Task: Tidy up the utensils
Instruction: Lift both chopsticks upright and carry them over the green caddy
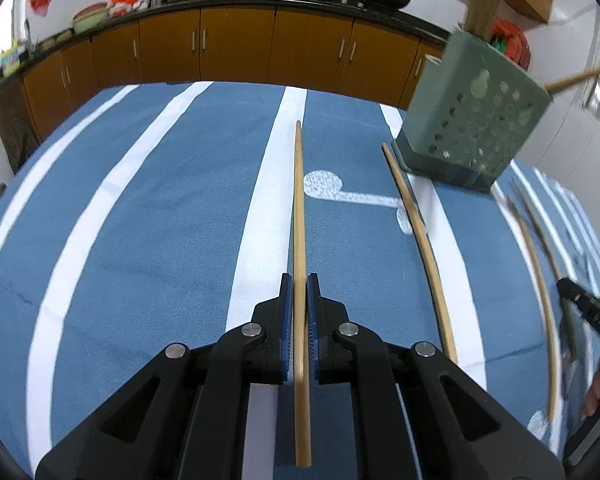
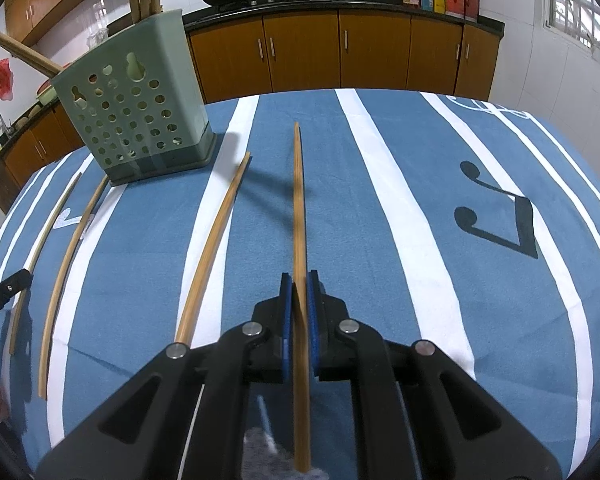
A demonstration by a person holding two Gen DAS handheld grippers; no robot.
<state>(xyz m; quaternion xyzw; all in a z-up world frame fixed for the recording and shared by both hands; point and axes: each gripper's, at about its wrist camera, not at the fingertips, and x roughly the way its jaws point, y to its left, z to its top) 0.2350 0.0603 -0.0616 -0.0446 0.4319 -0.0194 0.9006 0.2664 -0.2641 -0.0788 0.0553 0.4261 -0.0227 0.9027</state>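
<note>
My left gripper (image 1: pixel 299 284) is shut on a bamboo chopstick (image 1: pixel 299 200) that points forward over the blue striped cloth. My right gripper (image 2: pixel 299 282) is shut on another bamboo chopstick (image 2: pixel 299 200), lifted above the cloth with its shadow to the left. A green perforated utensil holder (image 1: pixel 476 120) stands at the right in the left wrist view and at the left in the right wrist view (image 2: pixel 136 116), with several chopsticks standing in it. Loose chopsticks lie on the cloth: one beside the holder (image 1: pixel 420 248) and others further right (image 1: pixel 540 300); in the right wrist view they lie left of my gripper (image 2: pixel 214 248).
The table is covered by a blue cloth with white stripes (image 1: pixel 160 220) and music-note prints (image 2: pixel 496 216). Orange kitchen cabinets (image 2: pixel 340 52) with woks on the counter stand behind the table. The other gripper's black tip shows at the frame edges (image 1: pixel 588 308) (image 2: pixel 4 292).
</note>
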